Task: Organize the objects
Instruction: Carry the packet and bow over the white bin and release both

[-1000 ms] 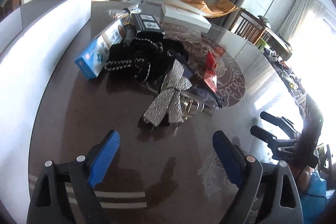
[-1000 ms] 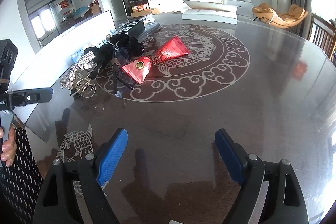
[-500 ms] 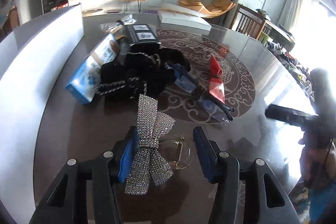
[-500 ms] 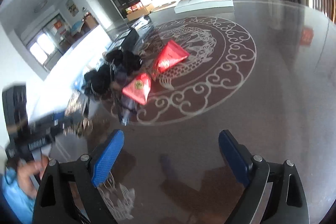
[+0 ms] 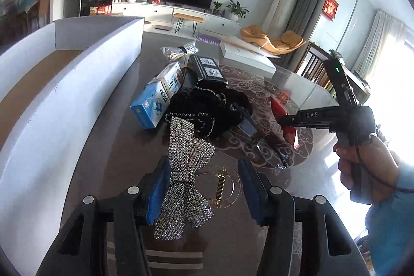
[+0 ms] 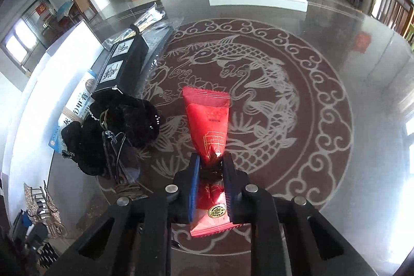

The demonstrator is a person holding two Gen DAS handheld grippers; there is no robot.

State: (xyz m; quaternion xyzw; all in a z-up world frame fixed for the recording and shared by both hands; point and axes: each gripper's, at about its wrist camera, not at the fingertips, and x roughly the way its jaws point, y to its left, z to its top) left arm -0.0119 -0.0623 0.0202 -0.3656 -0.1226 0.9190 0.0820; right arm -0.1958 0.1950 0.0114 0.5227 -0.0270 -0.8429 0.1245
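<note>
Right wrist view: the right gripper [image 6: 211, 167] pinches a glossy red crinkle-edged packet [image 6: 208, 120] on the glass table [image 6: 349, 69]. The left gripper [image 5: 201, 188] brackets a sparkly rhinestone bow clip [image 5: 185, 172], pads apart, near the table's front edge.

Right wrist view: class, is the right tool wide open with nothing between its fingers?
No, the right tool is shut on the red packet, whose waist is pinched between the blue pads.

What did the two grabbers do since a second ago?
The right gripper swung over and shut on the red twisted candy packets. The left gripper came forward and narrowed around the sparkly rhinestone bow hair clip, not yet pinching it. The black scrunchies stayed.
</note>
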